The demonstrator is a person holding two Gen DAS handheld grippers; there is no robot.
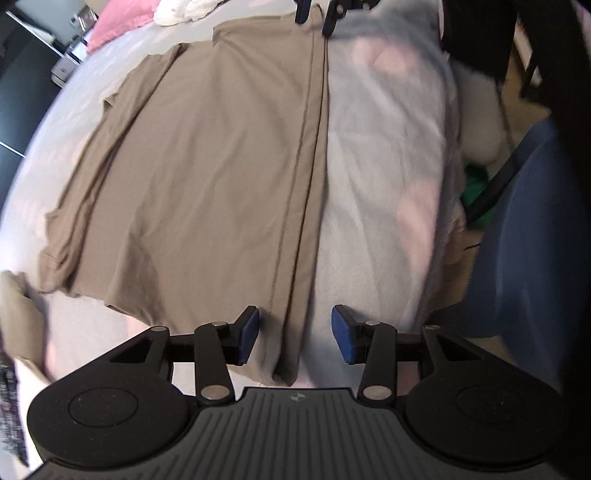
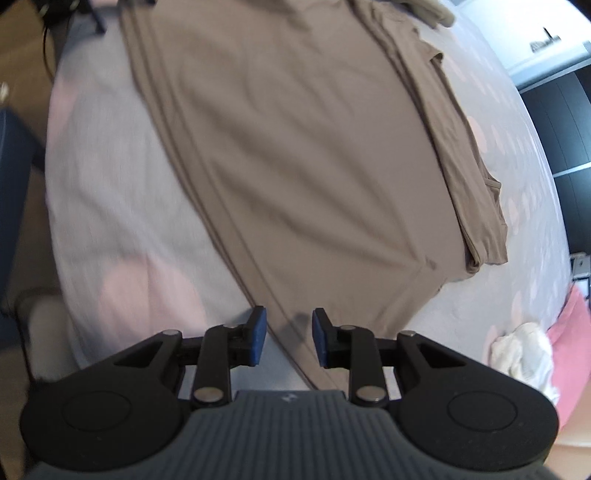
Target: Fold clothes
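1. Left tool [image 1: 295, 334]: fingers spread, gripping nothing, over the near hem of the tan garment [image 1: 207, 177], which lies flat on the bed [image 1: 384, 177] ahead of it.
2. Ahead-left of it: a pink pillow [image 1: 110, 22] and a white cloth [image 1: 184, 11]. To its right, a blue chair [image 1: 528, 240].
3. Right tool [image 2: 289, 338]: fingers spread, empty, straddling the garment's corner edge. Far right of it lie the white cloth and pink pillow.
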